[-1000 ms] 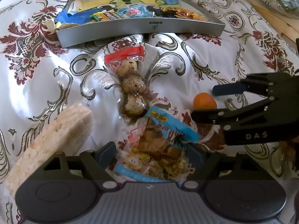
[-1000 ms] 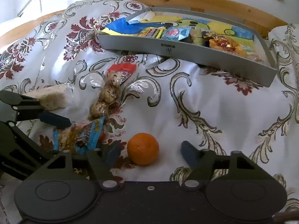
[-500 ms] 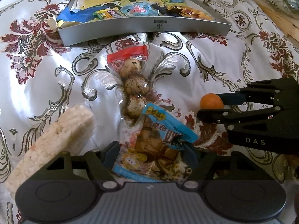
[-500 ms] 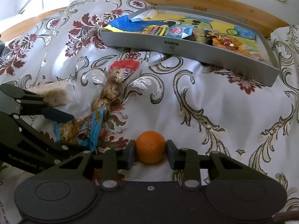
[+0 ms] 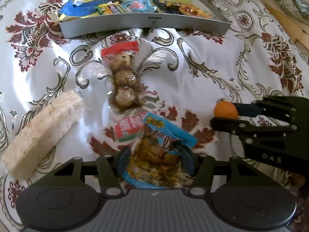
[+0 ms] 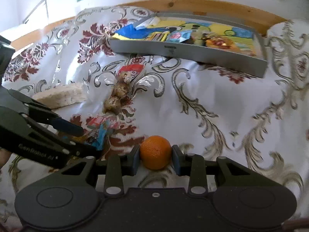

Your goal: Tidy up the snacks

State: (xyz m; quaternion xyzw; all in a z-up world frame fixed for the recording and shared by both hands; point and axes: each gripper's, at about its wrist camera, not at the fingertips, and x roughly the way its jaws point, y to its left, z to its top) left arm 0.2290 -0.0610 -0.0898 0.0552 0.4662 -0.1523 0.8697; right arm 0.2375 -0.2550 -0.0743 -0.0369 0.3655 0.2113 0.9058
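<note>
Right claw [image 6: 155, 157]: now clenched on small round orange fruit [image 6: 155, 152], raised off flowered cloth.
Left claw [image 5: 154, 160]: closed around crinkly blue snack packet [image 5: 154, 154], lifted too.
Meaning: both ready for grey tray [image 5: 193, 26].

the lower end of the blue snack packet [image 5: 154, 162] is hidden behind the left gripper [image 5: 155, 159] body, and in the right wrist view most of it sits behind that gripper's fingers [image 6: 67, 125]. the rice cake stack [image 5: 42, 131] runs toward the picture's left edge. wrappers inside the grey tray [image 5: 146, 22] are too small to read. the right gripper [image 5: 231, 114] is cut off by the right edge, and covers part of the orange [image 5: 225, 110].
</note>
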